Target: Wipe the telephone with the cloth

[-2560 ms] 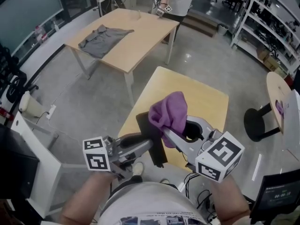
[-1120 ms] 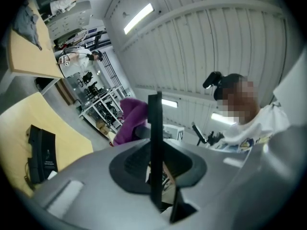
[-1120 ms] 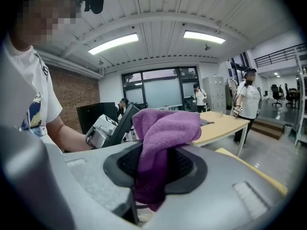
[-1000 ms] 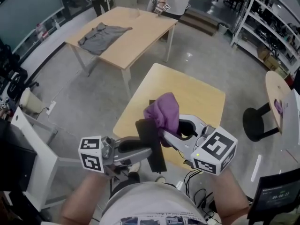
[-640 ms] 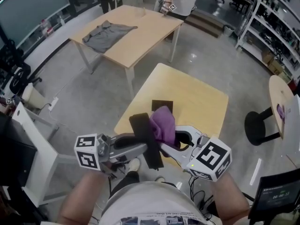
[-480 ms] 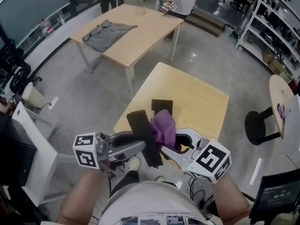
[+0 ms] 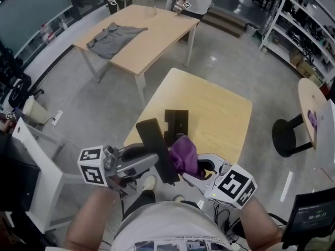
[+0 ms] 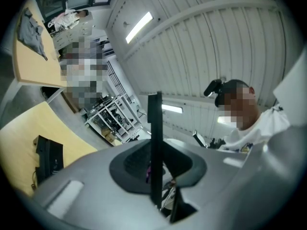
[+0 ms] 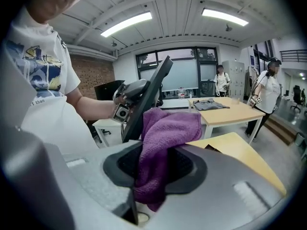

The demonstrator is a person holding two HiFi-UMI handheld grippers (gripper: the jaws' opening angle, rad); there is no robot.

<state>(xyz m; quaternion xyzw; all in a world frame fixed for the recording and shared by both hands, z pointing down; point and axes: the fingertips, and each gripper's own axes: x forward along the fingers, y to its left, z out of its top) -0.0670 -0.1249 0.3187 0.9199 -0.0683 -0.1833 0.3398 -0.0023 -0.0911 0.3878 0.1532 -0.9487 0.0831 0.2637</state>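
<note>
A: Fingers?
B: Left gripper point(image 7: 156, 158) clenched on the black telephone handset point(image 7: 151, 140), lower centre of the head view. Right gripper point(image 9: 156, 166) grasping the purple cloth point(image 7: 183, 156), bunched just right of the handset.
A: Surface, room?
B: Phone base point(image 7: 176, 125) lies on the light wood table point(image 7: 220, 114), centre. Grey concrete floor point(image 7: 104, 103); bigger table point(image 7: 157, 35) with grey shirt point(image 7: 112, 38) upper left; shelving point(image 7: 303, 25) upper right.
</note>
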